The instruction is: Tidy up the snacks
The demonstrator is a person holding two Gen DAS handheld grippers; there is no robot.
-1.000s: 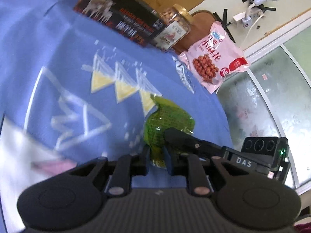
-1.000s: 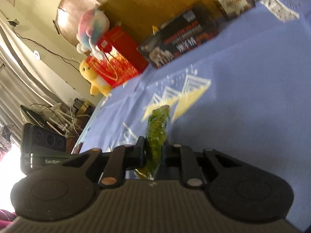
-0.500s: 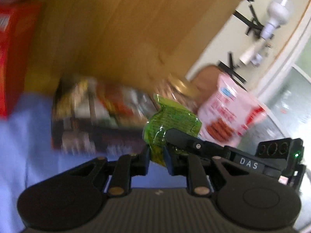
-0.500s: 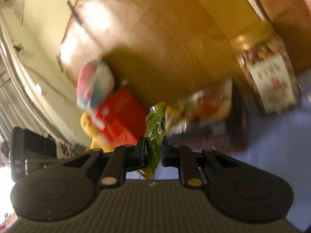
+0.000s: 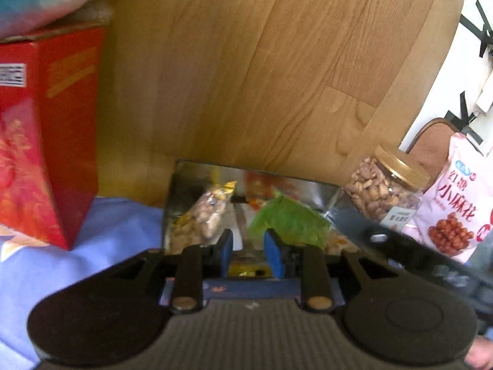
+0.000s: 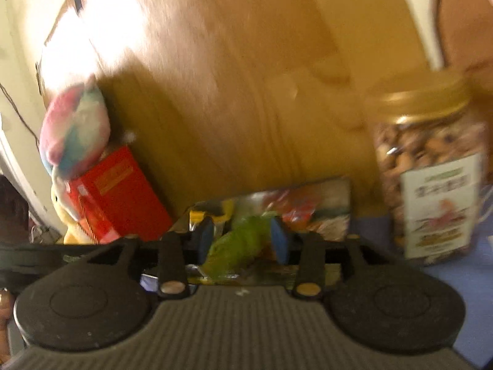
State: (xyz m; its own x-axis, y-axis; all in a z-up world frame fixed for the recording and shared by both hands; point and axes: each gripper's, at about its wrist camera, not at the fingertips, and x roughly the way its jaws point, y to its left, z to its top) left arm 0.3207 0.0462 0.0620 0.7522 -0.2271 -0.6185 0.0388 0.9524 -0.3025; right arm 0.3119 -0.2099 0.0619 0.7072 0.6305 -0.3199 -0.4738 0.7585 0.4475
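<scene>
Now both grippers sit over the open snack box (image 5: 185,185), which stands at the far edge of the blue cloth (image 5: 117,215) against the wooden panel (image 5: 246,61).

L gripper (image 5: 248,251): jaws have just been opening, blue pads apart. The green packet (image 5: 289,220) lies just beyond the right-hand pad, inside the box; pads don't press on it. Can't tell if it touches that pad.

R gripper (image 6: 243,240): jaws have just been opening too, wider than the L. The green packet (image 6: 237,246) is between the pads but loose, tilted down into the box; frame is blurred.

Inside the box w/ the green one: a clear-and-yellow nut packet (image 5: 206,215) toward the box's left side, red/orange wrappers (image 5: 262,185) at the back.

Beside the box on the cloth: red carton (image 5: 46,129) to its left w/ a plush toy (image 6: 77,132) on top; nut jar w/ gold lid (image 5: 385,191) to its right, then a pink snack bag (image 5: 456,203) at the right edge.
</scene>
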